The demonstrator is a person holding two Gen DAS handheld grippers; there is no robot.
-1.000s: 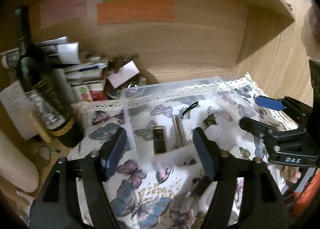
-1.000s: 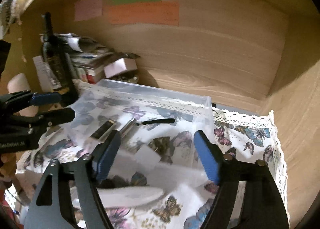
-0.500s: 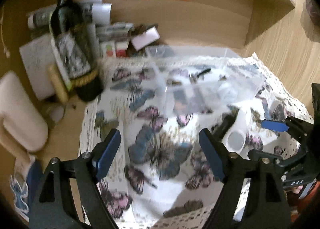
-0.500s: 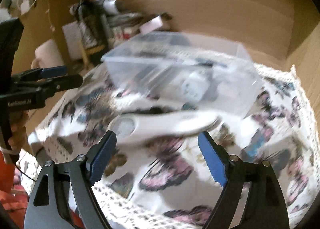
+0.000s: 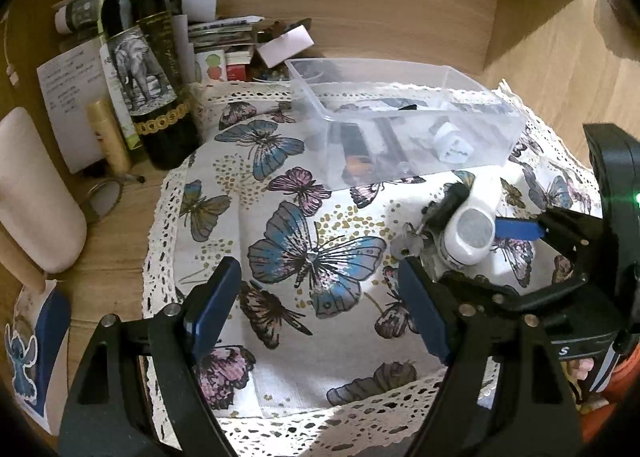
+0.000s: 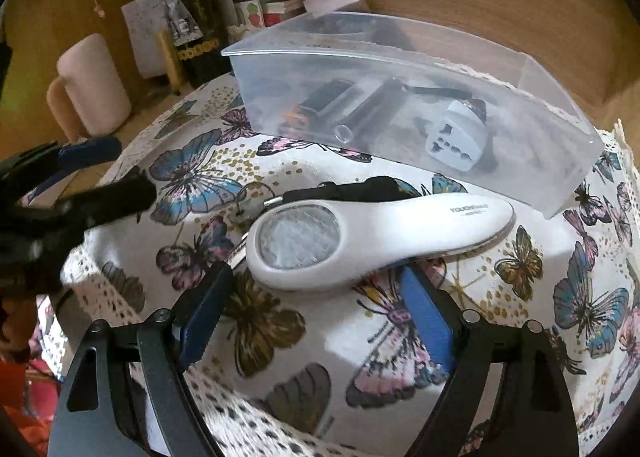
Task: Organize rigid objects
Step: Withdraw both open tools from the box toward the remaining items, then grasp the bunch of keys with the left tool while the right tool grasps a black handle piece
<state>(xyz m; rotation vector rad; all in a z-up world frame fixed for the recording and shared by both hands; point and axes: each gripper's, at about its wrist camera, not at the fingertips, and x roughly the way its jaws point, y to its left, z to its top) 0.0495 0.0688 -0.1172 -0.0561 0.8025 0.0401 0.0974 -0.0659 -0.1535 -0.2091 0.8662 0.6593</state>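
In the left wrist view the left gripper (image 5: 316, 309) sits low in the frame with its blue pads spread wide over the butterfly tablecloth (image 5: 280, 257), pinching nothing. At the right edge of that view the right gripper (image 5: 516, 229) shows from the side, one blue finger touching the white handheld device (image 5: 470, 229), which is seen end-on there.

The right wrist view shows the same white handheld device (image 6: 360, 237) at full length in mid-frame, with a round mesh window and printed lettering on its handle; a black strap with a key ring (image 6: 248, 201) lies just behind it. The right gripper (image 6: 316, 313) is spread, its pads flanking the device's near edge.

The clear plastic bin (image 6: 400, 57) in the upper frame holds a white plug adapter (image 6: 456, 137). Only the left view shows the wine bottle (image 5: 140, 57) whole, at upper left.
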